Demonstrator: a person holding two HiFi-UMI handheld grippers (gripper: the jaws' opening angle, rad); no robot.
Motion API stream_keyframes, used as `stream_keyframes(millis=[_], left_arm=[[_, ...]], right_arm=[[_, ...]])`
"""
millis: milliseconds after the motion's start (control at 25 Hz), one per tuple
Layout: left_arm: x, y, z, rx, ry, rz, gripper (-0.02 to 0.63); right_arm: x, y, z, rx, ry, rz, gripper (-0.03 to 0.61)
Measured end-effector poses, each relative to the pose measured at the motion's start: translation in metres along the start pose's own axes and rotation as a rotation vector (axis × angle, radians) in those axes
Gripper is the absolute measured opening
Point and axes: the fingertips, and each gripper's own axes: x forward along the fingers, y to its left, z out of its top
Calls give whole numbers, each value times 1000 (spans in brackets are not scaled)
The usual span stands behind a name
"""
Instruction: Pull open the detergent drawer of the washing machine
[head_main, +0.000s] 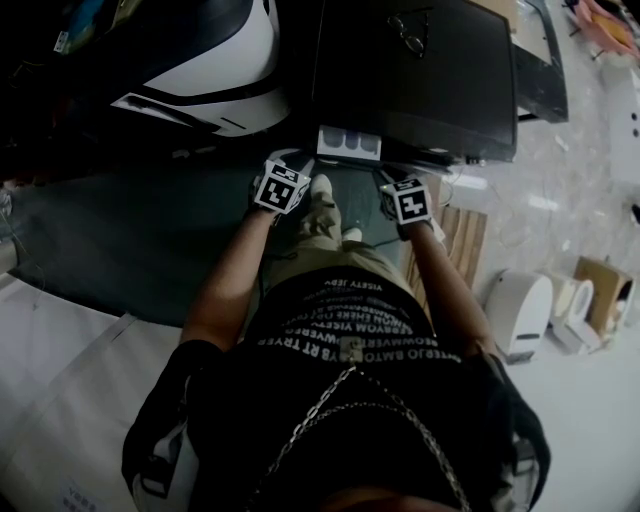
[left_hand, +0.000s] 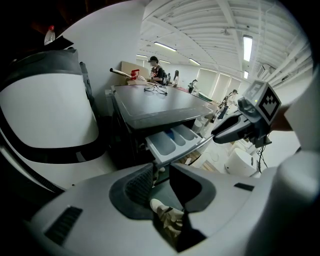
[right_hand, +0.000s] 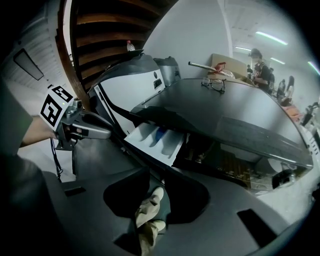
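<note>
Detergent drawer (head_main: 348, 143): we see it standing pulled out from the front of the washing machine (head_main: 420, 70), at the left end of its upper edge as the head view shows it; it is pale, with three compartments side by side, and something blue lies in the middle one.
Washing machine: dark, with a flat top; a pair of glasses (head_main: 410, 35) lies on that top, well back from the drawer.
Left gripper (left_hand: 161, 176): we find its jaws wide apart and holding nothing; it points down and forward, near the drawer's front but apart from it.
Right gripper (right_hand: 156, 181): its jaws stand apart too, somewhat less wide, with nothing gripped; it hangs just right of the drawer, near it; we see no contact.
Between the jaws: in both gripper views only the person's pale shoe (left_hand: 159, 205) shows through the gap, far below on the green floor mat (head_main: 150, 240).
To the left: a white rounded housing (head_main: 225, 60) with a black band stands beside the machine.
</note>
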Motion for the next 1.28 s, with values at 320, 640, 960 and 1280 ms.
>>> stream_keyframes(millis=[320, 640, 960, 1280], left_arm=[[-8, -14, -16, -5, 4, 10, 101], [-15, -24, -32, -9, 13, 16, 101], [-21, -34, -44, -11, 20, 15, 102], [-35, -33, -33, -37, -94, 59, 103]], right_arm=[[-6, 20, -16, 3, -1, 58, 87], [-12, 33, -33, -11, 18, 69, 83], [-18, 40, -46, -25, 34, 88, 81], [-32, 30, -46, -24, -50, 43, 83]])
